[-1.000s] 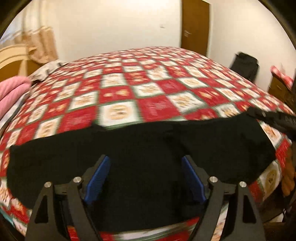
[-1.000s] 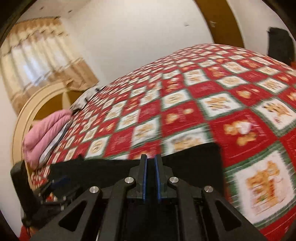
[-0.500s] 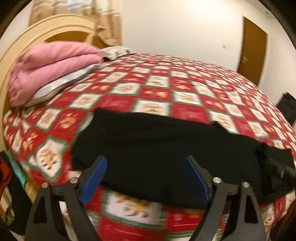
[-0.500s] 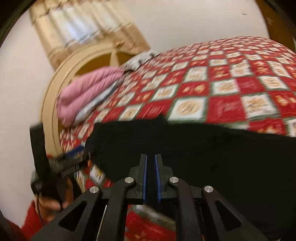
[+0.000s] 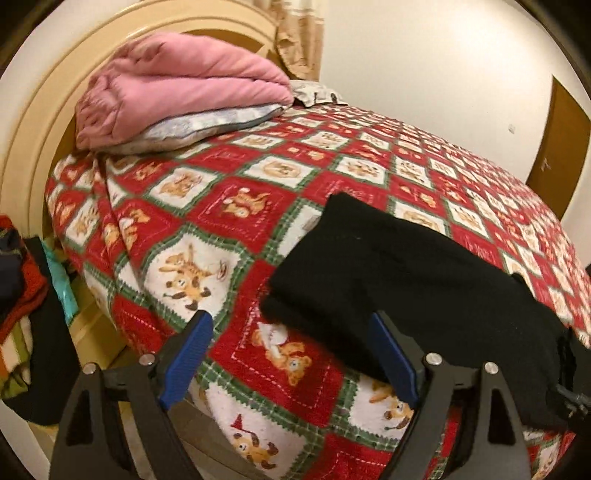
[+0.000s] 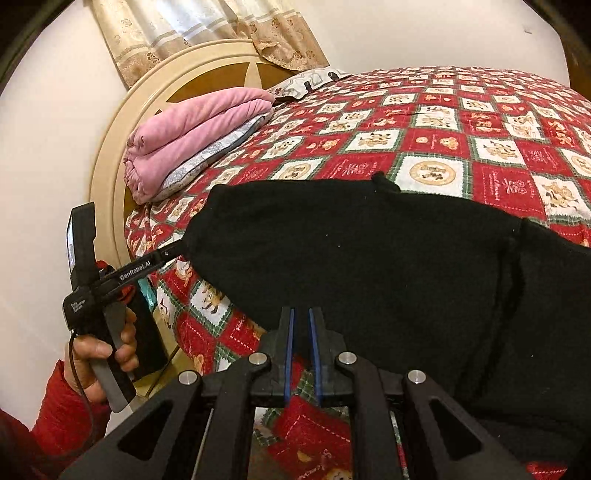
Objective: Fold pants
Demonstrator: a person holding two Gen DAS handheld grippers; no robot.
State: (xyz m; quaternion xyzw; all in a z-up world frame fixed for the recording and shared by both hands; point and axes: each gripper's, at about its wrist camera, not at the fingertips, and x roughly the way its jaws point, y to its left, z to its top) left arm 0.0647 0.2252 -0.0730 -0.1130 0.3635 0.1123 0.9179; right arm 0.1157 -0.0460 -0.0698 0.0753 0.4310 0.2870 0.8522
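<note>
Black pants (image 5: 406,273) lie flat along the near edge of the bed, over a red, white and green checked bedspread (image 5: 221,206). My left gripper (image 5: 288,321) is open at their left end. The pants' near left corner lies between its blue pads, which do not press on it. In the right wrist view the pants (image 6: 369,251) fill the middle. My right gripper (image 6: 301,314) hovers shut over their near edge, with nothing between its pads. One finger (image 6: 147,266) of the left gripper reaches the pants' left end there, held by a person's hand (image 6: 99,350).
A folded pink blanket (image 5: 177,85) lies on a grey pillow (image 5: 207,125) against the cream headboard (image 6: 110,147). A pile of clothes (image 5: 22,295) sits beside the bed on the left. A brown door (image 5: 557,140) is at the far right, and a curtain (image 6: 192,29) hangs behind the headboard.
Both views have swung left along the pants toward the headboard end. The left gripper went from over the pants' middle to their left corner. The right gripper stayed shut.
</note>
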